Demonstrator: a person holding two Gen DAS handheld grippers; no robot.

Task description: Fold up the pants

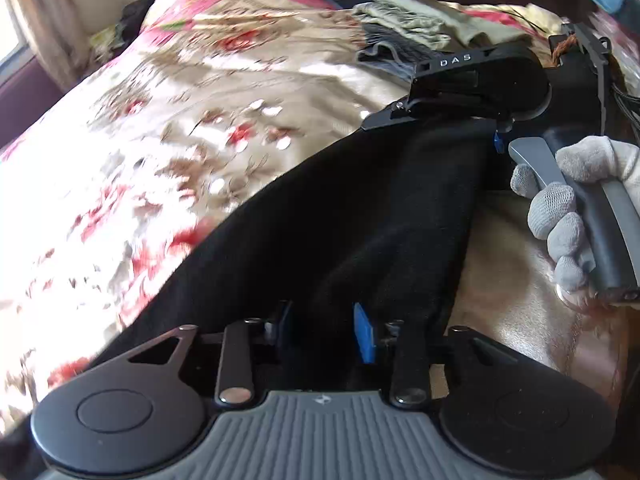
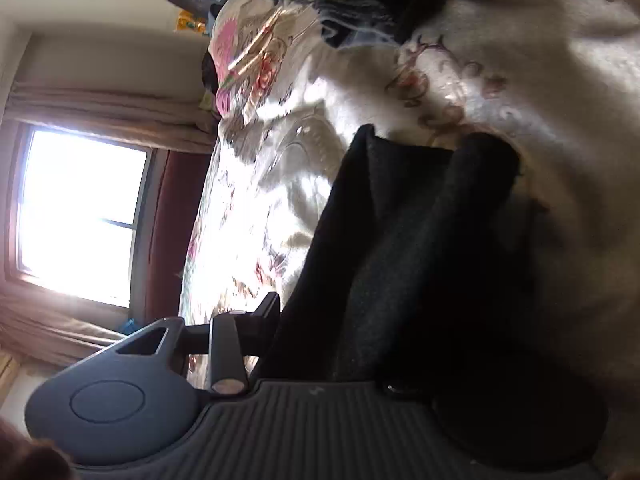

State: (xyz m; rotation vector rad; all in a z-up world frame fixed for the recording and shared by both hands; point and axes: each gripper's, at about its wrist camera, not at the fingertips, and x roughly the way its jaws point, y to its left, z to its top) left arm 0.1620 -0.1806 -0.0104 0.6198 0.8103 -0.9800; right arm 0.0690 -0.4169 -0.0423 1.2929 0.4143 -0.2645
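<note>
Both grippers are lifting the black pants (image 1: 340, 216) over the floral bed (image 1: 160, 120), the left gripper (image 1: 326, 334) and right gripper (image 1: 404, 108) each pinching an edge of cloth that looks soft, limp and best carried by its corners.

The broad floral satin bedspread (image 1: 160, 128) lies open to the left of the black fleece pants (image 1: 340, 220), while a heap of folded grey and olive clothes (image 1: 400, 32) blocks the far right.
</note>
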